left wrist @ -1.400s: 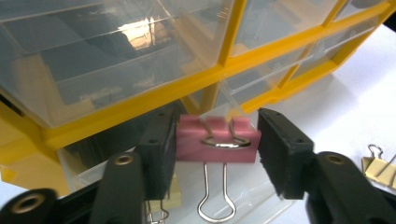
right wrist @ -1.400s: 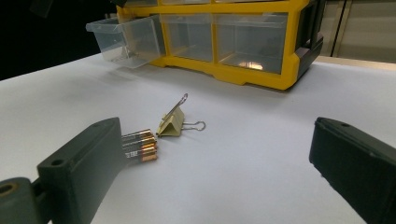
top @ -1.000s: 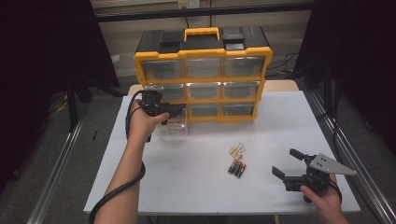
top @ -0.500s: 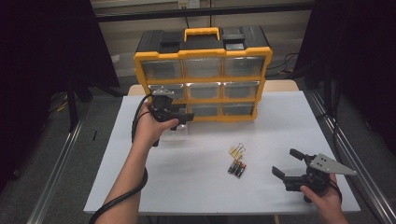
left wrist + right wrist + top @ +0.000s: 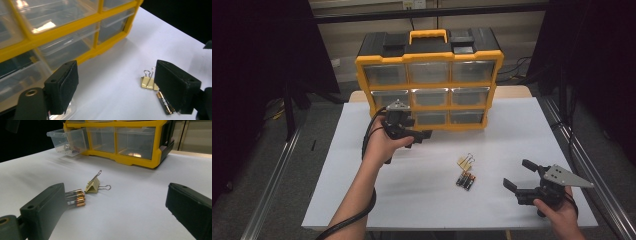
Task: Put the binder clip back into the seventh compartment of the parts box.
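the clear drawer point(image 5: 67, 142) is pulled out of the bottom row of the yellow cabinet point(image 5: 430, 80). its long side points out from the cabinet, toward the person. in the left gripper view a corner of it sits just under the left gripper point(image 5: 421, 136), touching nothing. that gripper's jaws have just been opening and now stand spread wide, with only white table point(image 5: 492, 210) between them.

out past those jaws lies a small yellow binder clip point(image 5: 148, 82), with its wire arms pointing toward the cabinet. next to it lie the batteries point(image 5: 466, 181), side by side, four of them in the right gripper view. their long sides point at the cabinet in the high view.

the right gripper point(image 5: 522, 181) is well away from the drawer, near the person's edge of the table. its jaws are spread wide too, with nothing in them. the batteries and the clip lie just beyond its jaws.

the cabinet has nine drawers, three rows of three, and one handle on top.
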`<action>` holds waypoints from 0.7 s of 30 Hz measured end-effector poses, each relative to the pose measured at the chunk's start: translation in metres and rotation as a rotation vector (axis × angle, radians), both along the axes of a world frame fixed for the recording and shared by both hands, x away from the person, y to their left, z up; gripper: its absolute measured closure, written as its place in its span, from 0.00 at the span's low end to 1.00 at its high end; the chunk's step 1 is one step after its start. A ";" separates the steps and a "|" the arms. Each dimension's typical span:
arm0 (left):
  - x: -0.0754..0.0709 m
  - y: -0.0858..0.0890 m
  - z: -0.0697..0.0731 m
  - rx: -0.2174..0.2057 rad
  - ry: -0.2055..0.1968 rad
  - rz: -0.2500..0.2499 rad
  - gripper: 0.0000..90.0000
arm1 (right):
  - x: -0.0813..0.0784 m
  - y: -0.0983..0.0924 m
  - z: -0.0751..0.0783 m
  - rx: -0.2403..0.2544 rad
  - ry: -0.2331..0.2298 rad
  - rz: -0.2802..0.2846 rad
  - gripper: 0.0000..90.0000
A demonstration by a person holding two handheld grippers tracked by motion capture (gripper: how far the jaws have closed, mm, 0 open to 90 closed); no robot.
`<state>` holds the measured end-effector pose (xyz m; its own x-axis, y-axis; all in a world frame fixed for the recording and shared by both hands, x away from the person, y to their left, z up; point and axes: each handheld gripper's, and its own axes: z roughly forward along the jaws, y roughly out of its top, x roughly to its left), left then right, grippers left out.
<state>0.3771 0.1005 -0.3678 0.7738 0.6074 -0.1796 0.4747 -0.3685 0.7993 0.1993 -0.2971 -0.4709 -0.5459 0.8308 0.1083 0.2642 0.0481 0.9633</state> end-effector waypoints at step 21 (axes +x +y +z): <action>-0.030 -0.036 -0.023 0.007 -0.011 -0.112 0.18 | 0.000 0.000 0.000 -0.003 -0.002 0.004 0.03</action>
